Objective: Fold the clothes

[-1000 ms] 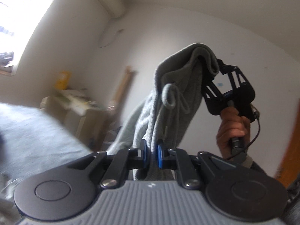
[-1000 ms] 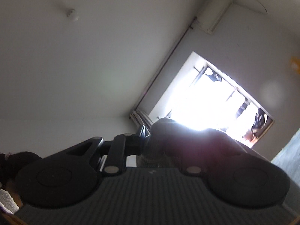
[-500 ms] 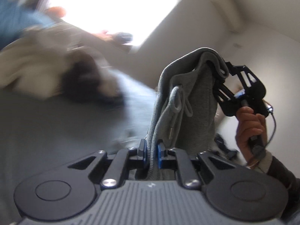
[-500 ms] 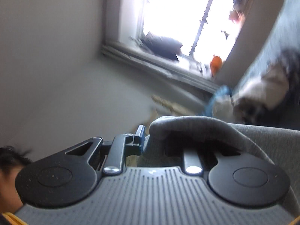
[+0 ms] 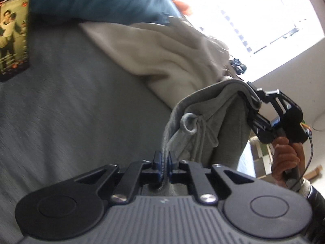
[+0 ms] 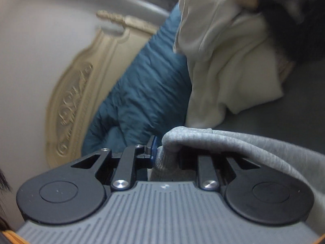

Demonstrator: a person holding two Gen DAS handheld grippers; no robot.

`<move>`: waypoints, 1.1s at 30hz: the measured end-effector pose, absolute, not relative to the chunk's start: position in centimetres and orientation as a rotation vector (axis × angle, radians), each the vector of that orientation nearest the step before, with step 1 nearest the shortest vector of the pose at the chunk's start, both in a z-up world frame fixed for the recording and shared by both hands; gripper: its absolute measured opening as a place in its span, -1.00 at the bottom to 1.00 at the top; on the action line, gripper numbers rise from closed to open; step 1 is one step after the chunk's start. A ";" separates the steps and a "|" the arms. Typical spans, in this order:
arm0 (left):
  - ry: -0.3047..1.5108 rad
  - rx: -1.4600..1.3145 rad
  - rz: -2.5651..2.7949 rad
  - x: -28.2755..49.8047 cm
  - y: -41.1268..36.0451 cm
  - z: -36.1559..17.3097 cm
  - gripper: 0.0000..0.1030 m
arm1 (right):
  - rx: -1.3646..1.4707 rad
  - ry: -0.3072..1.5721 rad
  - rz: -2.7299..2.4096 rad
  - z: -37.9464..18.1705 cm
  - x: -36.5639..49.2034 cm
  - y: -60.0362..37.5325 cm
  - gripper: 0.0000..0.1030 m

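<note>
The left gripper [image 5: 164, 162] has its fingers clamped on the edge of the grey pants [image 5: 213, 122]. The right gripper [image 5: 250, 106], at two o'clock, also pinches them tight. The pants hang between both, above the grey bed [image 5: 81, 101], near a cream cloth [image 5: 162, 50].

Both wrist views close, share cream garment [image 5: 162, 57].

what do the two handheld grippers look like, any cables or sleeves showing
Each gripper, the left gripper included, has a grey ribbed body, two round black discs, black linkage arms with silver bolts, and blue-padded fingers. The right gripper sits on a black handle with a thin dark cable; its hand ends in a pale cuff over a dark sleeve.
</note>
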State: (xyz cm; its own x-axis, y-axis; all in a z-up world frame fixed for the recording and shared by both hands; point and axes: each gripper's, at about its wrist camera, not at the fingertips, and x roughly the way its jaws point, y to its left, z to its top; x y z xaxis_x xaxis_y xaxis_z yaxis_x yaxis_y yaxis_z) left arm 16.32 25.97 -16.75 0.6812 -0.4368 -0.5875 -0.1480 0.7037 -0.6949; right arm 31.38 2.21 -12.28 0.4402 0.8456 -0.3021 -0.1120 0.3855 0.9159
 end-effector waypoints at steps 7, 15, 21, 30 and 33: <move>0.933 -0.830 -0.102 17.1 32.3 -20.9 -0.86 | 0.912 1.101 0.796 -17.6 40.0 12.2 -0.63; 1.082 -0.810 -0.045 17.2 33.8 -24.9 -0.74 | 0.807 1.426 0.641 -26.4 44.9 18.7 -0.45; 1.142 -0.800 -0.002 17.1 34.6 -25.0 -0.20 | 0.973 1.534 0.665 -28.0 46.4 18.6 0.41; 1.214 -0.709 0.006 18.1 33.4 -25.2 0.05 | 0.942 1.487 0.722 -22.8 41.7 12.2 0.63; 1.229 -0.672 0.028 18.2 32.5 -25.5 0.05 | 0.945 1.388 0.655 -20.8 38.3 6.7 0.63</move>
